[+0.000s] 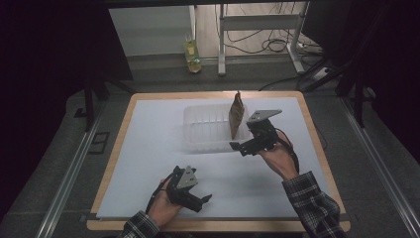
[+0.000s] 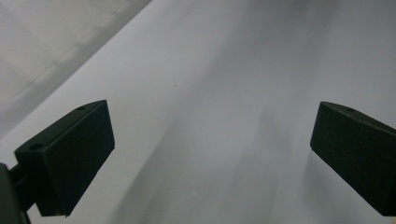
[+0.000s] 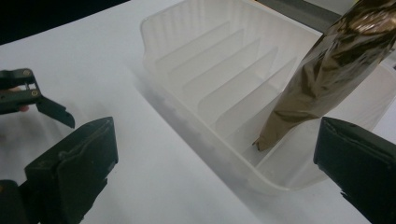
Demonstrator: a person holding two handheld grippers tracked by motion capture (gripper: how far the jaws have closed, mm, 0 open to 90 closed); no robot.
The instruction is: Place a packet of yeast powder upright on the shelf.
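Right gripper (image 1: 236,147) wide open, holds nothing, just beside near wall of clear plastic bin (image 1: 198,140). Brown shiny bag (image 1: 236,115) stands tilted inside bin, in slot at its right end. Left gripper (image 1: 204,200) wide open too, empty, low over white bench (image 1: 148,148), well apart from bin.

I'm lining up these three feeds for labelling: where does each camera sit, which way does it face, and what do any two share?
High view: above the person's side, facing forward and down on the table; both forearms, left gripper and right gripper show.
Left gripper view: rides the left gripper, facing bare table; its two jaws stand wide apart.
Right gripper view: rides the right gripper, facing the bin and brown bag; jaws apart.
Shared: high and right gripper views both show bin, bag and left gripper.
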